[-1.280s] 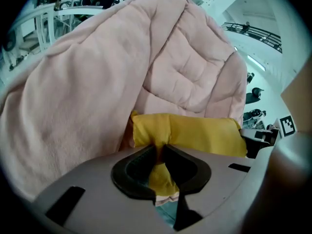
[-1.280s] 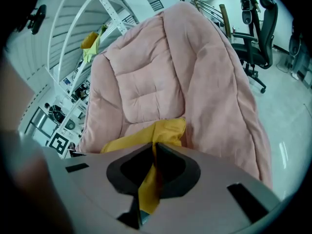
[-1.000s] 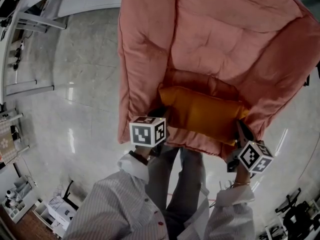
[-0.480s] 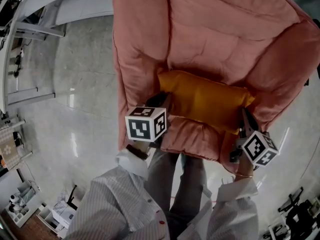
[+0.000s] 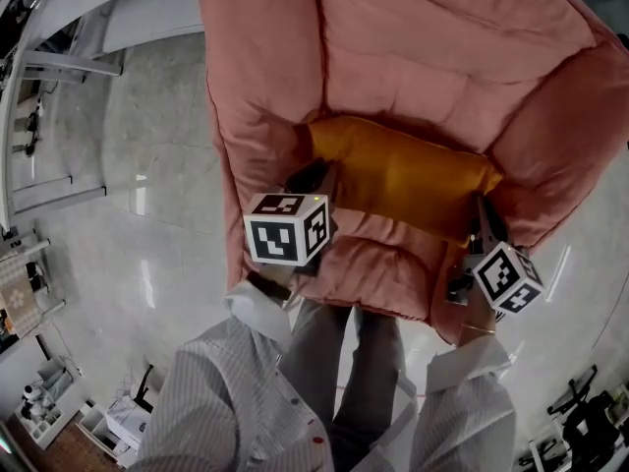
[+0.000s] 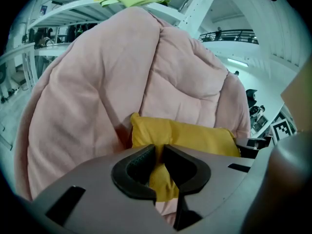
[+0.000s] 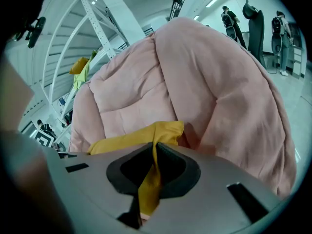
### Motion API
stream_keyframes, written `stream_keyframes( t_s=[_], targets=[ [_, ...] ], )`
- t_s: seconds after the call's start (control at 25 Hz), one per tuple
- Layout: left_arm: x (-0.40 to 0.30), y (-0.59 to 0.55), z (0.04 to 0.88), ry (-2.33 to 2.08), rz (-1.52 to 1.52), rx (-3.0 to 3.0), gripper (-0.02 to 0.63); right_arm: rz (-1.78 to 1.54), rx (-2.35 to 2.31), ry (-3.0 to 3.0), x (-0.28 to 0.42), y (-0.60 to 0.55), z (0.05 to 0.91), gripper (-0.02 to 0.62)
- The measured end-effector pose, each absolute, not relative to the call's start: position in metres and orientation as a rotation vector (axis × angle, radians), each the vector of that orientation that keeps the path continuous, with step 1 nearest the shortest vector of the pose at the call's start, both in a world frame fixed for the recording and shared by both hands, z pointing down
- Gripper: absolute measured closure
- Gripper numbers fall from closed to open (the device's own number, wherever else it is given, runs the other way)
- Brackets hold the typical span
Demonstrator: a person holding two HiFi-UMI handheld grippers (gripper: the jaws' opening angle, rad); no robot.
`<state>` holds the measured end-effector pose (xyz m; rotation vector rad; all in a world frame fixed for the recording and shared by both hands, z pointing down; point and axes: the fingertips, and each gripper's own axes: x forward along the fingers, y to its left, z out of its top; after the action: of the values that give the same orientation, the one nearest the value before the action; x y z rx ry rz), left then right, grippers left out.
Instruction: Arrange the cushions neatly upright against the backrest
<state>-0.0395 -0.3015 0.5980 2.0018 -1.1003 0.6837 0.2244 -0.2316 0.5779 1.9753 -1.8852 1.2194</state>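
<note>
Cushion (image 5: 403, 175), yellow, likely soft and light, stretches between left tool (image 5: 313, 180) and right tool (image 5: 484, 212), each clamped on an end corner, just ahead by the chair (image 5: 442, 57) backrest; corners seem sound holds.

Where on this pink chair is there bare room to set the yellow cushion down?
Bare: the quilted pink backrest above the yellow fabric cushion, and the seat front between the left gripper and right gripper. Crowded: the cushion's two ends, close against the side bolsters.
</note>
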Motion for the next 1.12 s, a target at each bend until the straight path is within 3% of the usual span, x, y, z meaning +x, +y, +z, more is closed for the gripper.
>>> stream_keyframes(
  t_s=[1.12],
  targets=[
    [-0.035, -0.305, 0.634, -1.134, 0.75, 2.021, 0.522, 1.092, 1.957, -1.902, 0.227, -0.247, 0.606, 0.56]
  ],
)
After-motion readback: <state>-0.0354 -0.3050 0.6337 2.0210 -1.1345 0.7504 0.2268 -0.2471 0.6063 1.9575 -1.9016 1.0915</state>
